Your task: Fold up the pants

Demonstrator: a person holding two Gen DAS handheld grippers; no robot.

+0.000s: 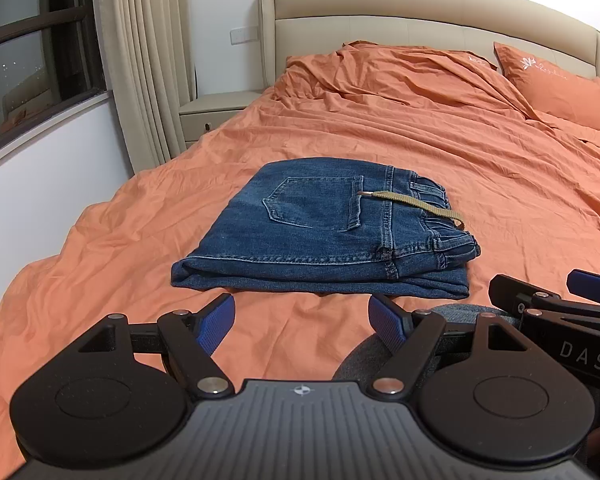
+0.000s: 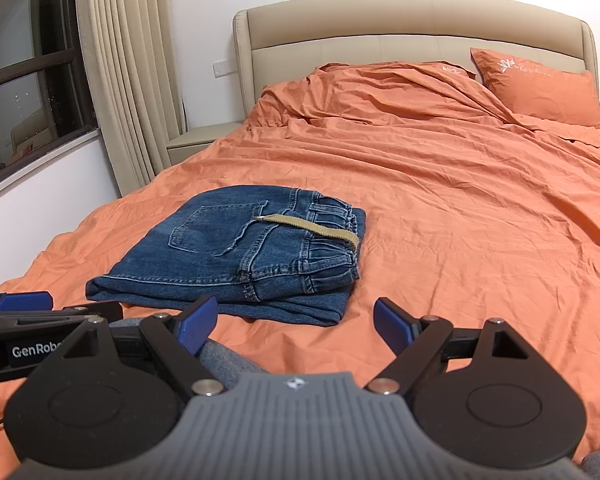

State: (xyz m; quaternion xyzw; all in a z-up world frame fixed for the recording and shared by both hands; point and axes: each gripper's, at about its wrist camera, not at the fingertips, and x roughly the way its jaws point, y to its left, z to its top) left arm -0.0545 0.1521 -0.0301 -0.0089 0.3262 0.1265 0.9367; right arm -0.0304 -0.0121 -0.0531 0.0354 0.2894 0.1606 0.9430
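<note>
the jeans [image 1: 324, 232] lie folded into a compact blue stack on the orange bed cover [image 1: 440, 152], toward the near, left part of the bed. a back pocket [image 1: 316, 204] faces up, and the gathered waistband [image 1: 440, 216] sits at the right end of the stack. a tan strap [image 1: 416, 204] with a small metal ring lies across the top, from the pocket to the waistband.

the left claw [image 1: 302, 322] is spread wide and holds nothing; its blue pads [image 1: 216, 326] hang just short of the stack's near edge, apart from the denim. the right claw [image 2: 294, 324] is likewise spread and empty, near the stack's right front corner without touching it. each claw shows at the edge of the other's view, close beside it.

an orange pillow [image 2: 540, 88] leans on the beige padded headboard [image 2: 380, 28] at the far right. a rumpled fold of the cover lies below the headboard. a beige nightstand [image 1: 216, 114] stands left of the bed, beside long cream curtains [image 1: 140, 60] and a dark window [image 1: 32, 52].
</note>
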